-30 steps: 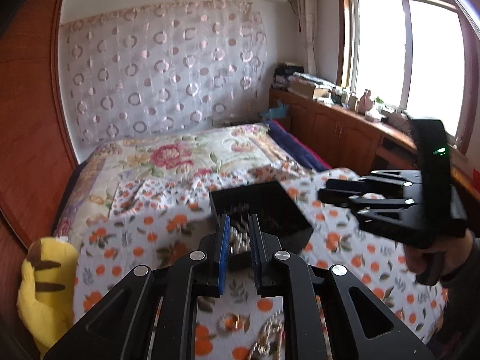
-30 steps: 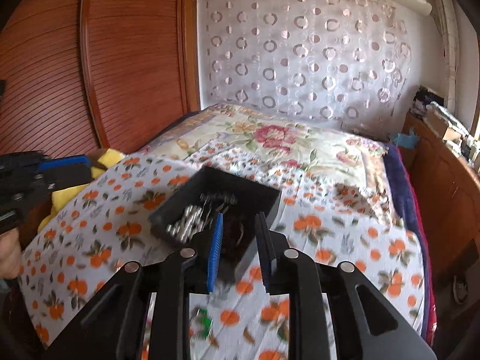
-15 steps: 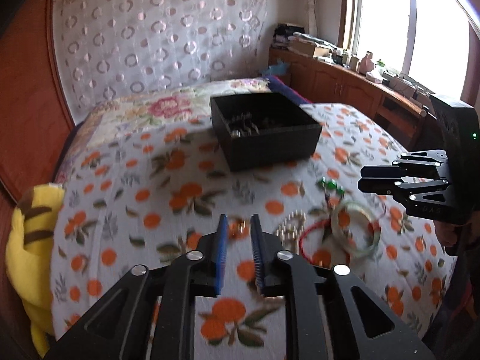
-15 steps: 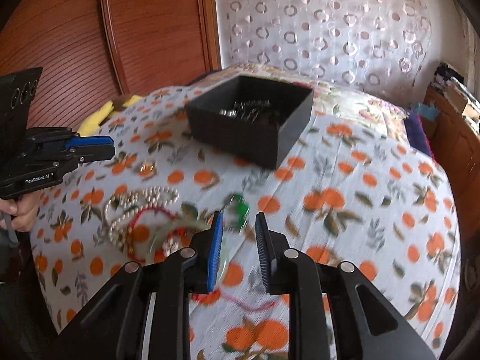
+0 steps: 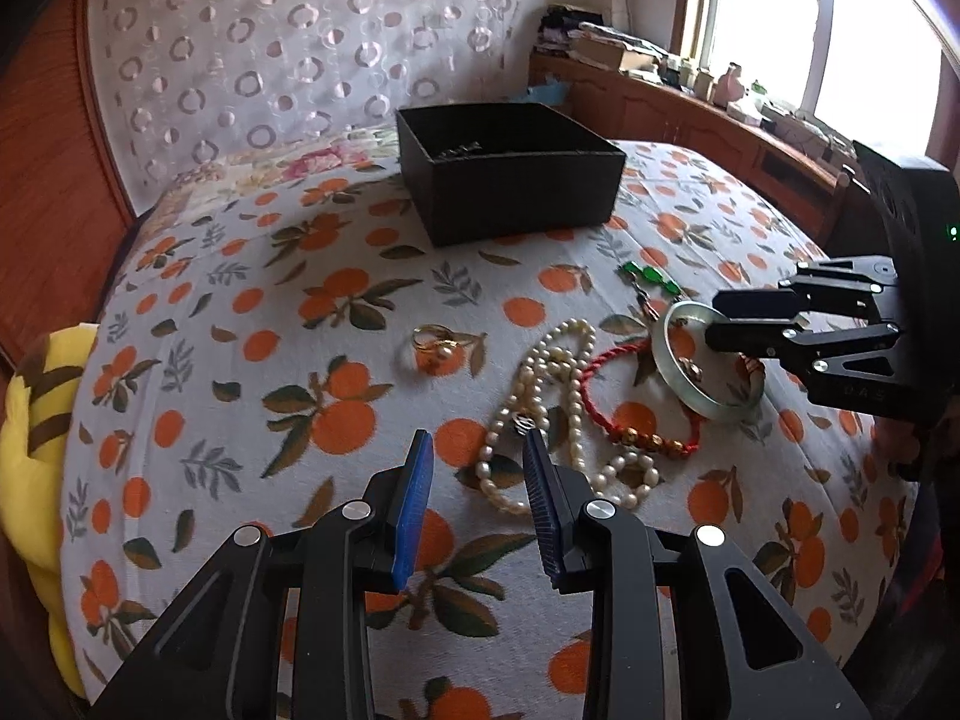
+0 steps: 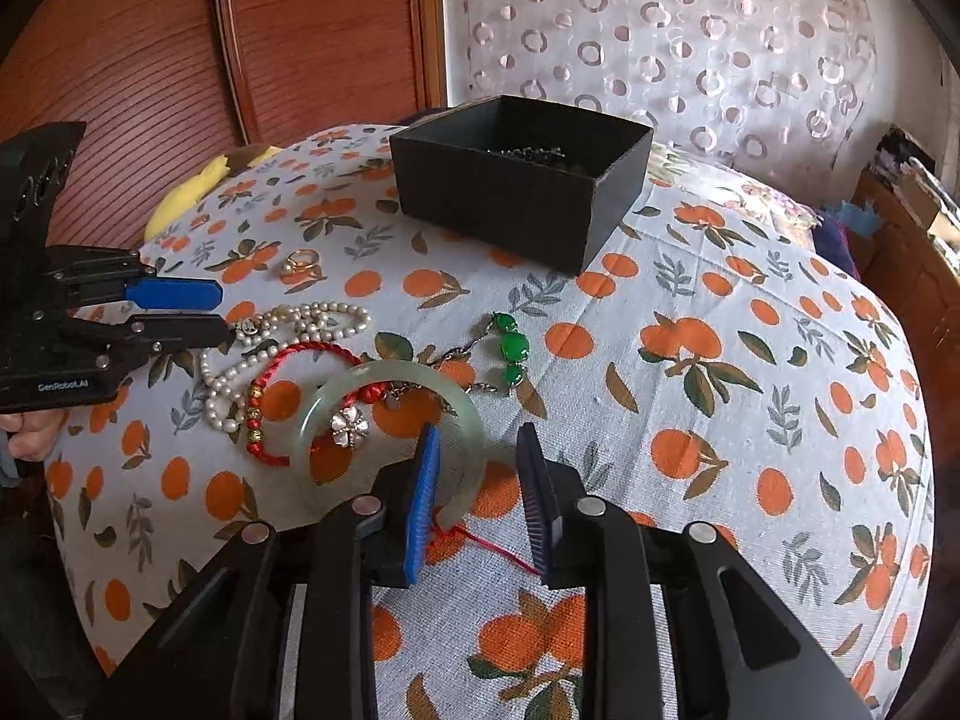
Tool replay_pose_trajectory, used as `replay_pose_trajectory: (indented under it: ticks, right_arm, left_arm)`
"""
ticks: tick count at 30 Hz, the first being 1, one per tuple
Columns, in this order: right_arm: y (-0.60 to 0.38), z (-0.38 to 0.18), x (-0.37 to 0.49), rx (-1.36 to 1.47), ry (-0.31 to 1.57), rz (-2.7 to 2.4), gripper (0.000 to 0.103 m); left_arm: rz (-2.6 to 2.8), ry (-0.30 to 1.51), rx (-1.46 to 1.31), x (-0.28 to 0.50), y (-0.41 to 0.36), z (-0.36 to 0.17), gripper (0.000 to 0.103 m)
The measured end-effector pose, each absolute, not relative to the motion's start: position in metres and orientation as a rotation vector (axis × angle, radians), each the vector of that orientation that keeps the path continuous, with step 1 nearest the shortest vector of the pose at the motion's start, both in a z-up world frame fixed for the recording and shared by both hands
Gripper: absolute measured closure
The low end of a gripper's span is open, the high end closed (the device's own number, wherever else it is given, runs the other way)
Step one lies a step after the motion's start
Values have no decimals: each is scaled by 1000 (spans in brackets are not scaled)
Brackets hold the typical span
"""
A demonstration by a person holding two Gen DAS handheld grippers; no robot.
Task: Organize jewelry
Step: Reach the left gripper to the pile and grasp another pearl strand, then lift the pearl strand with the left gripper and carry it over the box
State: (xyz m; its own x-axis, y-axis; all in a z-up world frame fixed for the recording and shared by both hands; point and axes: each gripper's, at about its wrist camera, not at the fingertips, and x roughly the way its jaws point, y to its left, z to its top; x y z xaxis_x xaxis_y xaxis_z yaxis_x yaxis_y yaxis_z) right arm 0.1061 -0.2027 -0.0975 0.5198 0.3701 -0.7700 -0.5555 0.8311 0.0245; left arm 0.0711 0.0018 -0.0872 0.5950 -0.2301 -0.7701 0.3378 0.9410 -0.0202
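A black open box [image 5: 510, 168] [image 6: 522, 174] with some jewelry inside stands on the orange-print cloth. In front of it lie a gold ring [image 5: 433, 339] [image 6: 302, 262], a pearl necklace [image 5: 552, 402] [image 6: 288, 330], a red cord bracelet [image 5: 630, 420] [image 6: 270, 402], a pale jade bangle [image 5: 702, 372] [image 6: 390, 438] and a green bead bracelet [image 5: 651, 276] [image 6: 510, 348]. My left gripper [image 5: 477, 450] [image 6: 210, 312] is open and empty, just before the pearls. My right gripper [image 6: 477, 450] [image 5: 717, 321] is open and empty, its fingers over the bangle's near edge.
A yellow plush toy [image 5: 36, 480] lies at the bed's left edge. A wooden headboard [image 6: 240, 42] stands behind it. A wooden cabinet with clutter [image 5: 690, 102] runs under the window. The cloth slopes away at all sides.
Both grippers have come down and closer to the jewelry pile and have opened wider. The box now sits farther back in both views.
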Motion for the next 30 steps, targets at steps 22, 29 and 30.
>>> replay_pose_trajectory:
  ticks: [22,29,30]
  right_arm:
    - [-202,-98,106,-248,856,553,74]
    - [-202,-98,106,-248,856,554,74]
    - [-202,-98,106,-248,857,554,74]
  left_arm:
    - [-286,834,88,63,14,-82,99]
    - [-284,726,49,51,19,-43,99]
    - [-286,708,46,50,18,-37,99]
